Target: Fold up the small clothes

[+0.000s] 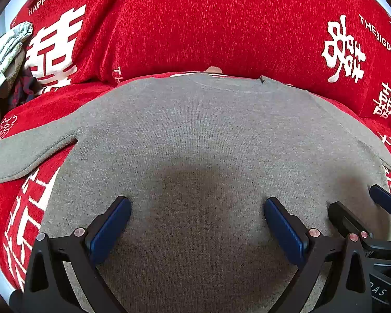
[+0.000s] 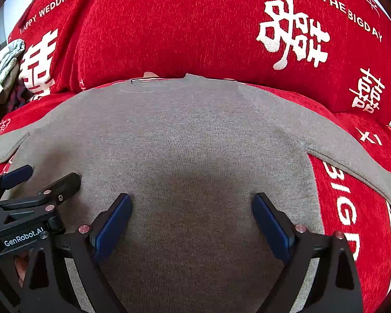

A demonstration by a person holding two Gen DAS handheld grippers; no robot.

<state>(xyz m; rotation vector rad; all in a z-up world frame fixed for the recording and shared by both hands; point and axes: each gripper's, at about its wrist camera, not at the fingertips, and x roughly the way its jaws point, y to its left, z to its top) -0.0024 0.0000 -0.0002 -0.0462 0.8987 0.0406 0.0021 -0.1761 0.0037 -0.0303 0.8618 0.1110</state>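
A small grey knitted sweater [image 1: 195, 135] lies spread flat, filling the middle of both wrist views, its neckline at the top centre against the backrest and a sleeve stretched out to each side: one toward the left edge of the left view [image 1: 31, 154], one toward the right edge of the right view [image 2: 352, 154]. No fold shows yet, so by my judgement the laying-out is done and all the folding is left. The left gripper [image 1: 196, 216] and the right gripper [image 2: 191, 214] hover side by side over the lower body of the garment, jaws wide apart and holding nothing. Beneath is a red chenille sofa cover with white characters [image 1: 221, 26]. A crumpled pile of other clothes [image 1: 5, 60] sits at the left edge
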